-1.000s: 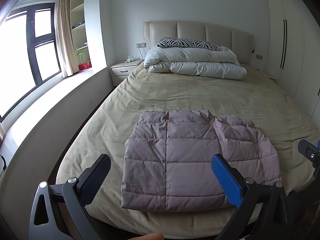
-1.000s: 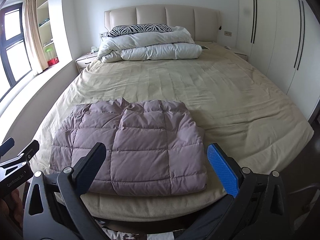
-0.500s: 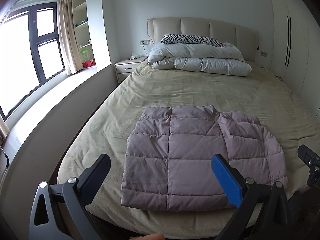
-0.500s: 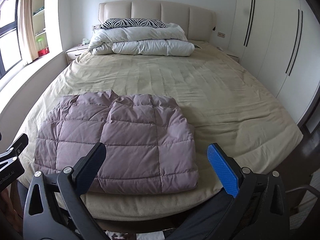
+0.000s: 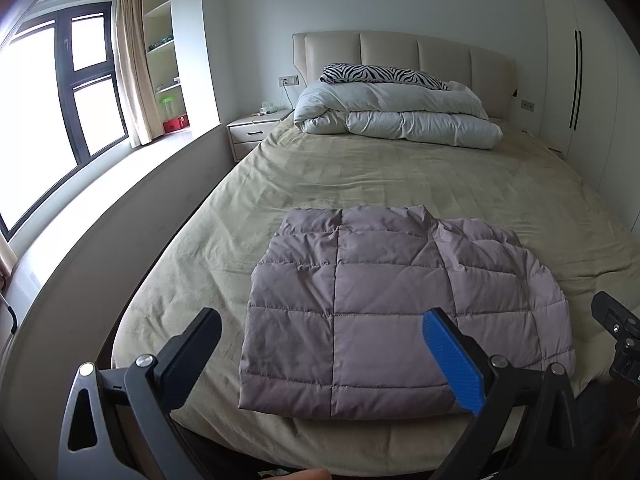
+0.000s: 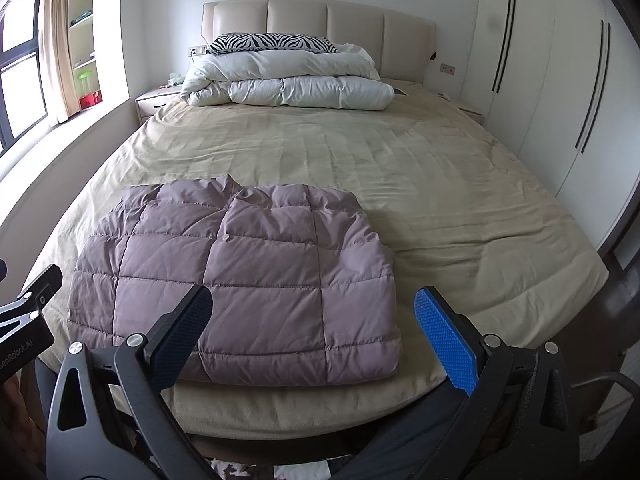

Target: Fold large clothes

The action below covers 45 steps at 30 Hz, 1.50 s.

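my left gripper (image 5: 320,356) hangs over the foot of the bed (image 5: 380,176) with its 2 fingers spread wide and nothing between them, and my right gripper (image 6: 316,336) does the same beside it, jaws wide apart and empty. the quilted mauve jacket (image 6: 240,280) lies on the beige sheet near the foot edge, closer to the window side than to the wardrobe (image 6: 552,80), well apart from the white duvet (image 6: 288,84) and the zebra pillow (image 6: 272,42) stacked at the headboard. it already sits as a squarish packet, with a puffy rounded fold along its wardrobe side and a flatter, neater edge toward me, so i judge the folding is far along, perhaps complete. the jacket looks like padded down or fibre fill: light for its bulk, soft, springy, and with a smooth shell that may slide against itself. i expect it to puff back open if i let go of a fold too early, and a shallow pinch could grab only the top layer and peel it away. if another fold is called for, i would take the 2 near corners, 1 per gripper, biting deep enough to clamp all layers through a stitched seam, where the padding is thinnest and the fabric slips least.
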{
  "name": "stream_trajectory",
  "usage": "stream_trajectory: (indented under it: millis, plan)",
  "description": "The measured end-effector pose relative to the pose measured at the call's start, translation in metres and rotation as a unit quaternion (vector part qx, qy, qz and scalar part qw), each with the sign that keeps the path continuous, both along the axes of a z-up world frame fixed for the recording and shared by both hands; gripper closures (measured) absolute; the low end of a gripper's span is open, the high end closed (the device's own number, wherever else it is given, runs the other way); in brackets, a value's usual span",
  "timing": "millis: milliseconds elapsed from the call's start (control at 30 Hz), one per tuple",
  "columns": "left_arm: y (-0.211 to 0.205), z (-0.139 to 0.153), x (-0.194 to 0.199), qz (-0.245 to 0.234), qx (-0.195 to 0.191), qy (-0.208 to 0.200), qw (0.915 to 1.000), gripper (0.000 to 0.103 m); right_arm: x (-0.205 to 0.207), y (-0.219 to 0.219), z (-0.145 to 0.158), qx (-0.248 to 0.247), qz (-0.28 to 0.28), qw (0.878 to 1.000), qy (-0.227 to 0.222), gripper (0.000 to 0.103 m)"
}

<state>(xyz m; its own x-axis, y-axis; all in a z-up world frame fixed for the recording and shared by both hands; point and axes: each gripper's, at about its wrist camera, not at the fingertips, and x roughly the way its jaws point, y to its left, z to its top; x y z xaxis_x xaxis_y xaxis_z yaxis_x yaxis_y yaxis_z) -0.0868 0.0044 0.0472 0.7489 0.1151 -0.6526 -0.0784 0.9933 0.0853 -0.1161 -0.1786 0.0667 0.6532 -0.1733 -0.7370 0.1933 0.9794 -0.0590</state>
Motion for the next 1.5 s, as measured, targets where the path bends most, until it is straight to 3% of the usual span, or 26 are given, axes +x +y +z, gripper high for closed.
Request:
stream_trajectory:
  millis: [1500]
  plan:
    - [-0.0018, -0.002, -0.002, 0.0, -0.001, 0.003, 1.0, 0.0, -0.0006, 0.003, -0.0022, 0.002, 0.0, 1.0, 0.002, 0.0]
